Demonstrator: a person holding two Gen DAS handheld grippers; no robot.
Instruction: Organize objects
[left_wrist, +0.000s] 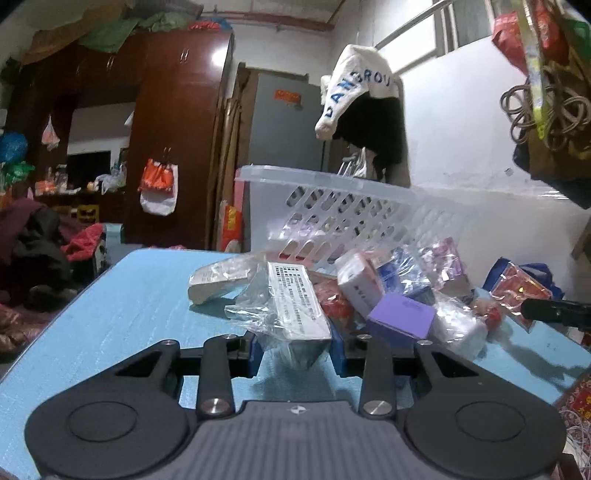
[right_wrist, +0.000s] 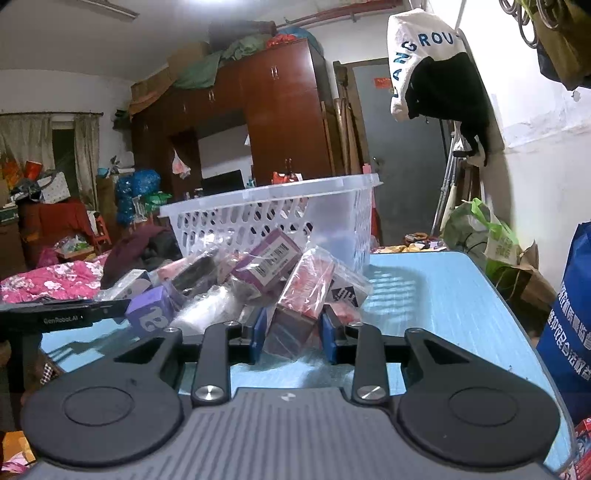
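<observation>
Table (left_wrist: 122, 295), blue-topped, carries everything in play: a white perforated basket (left_wrist: 332, 192) stands at its far side, and the heap of small packaged goods (left_wrist: 369, 288) lies on the table just in front of it, touching the basket's near wall. Through the slots you can make out little or nothing inside the basket, so judge the sorting as barely begun; nearly the whole heap is left to move. Your left claw (left_wrist: 297, 345) is clamped on a bagged white box with printed text (left_wrist: 295, 306) at the near left edge of the heap, blue pads against its sides. Your right claw (right_wrist: 291, 334) is closed on a bagged red-and-dark box (right_wrist: 299, 310) at the near right edge. Both boxes sit low, at the heap; whether either is off the table cannot be told. Loose bags may drag neighbours such as the purple box (left_wrist: 404, 317) when you raise them.
</observation>
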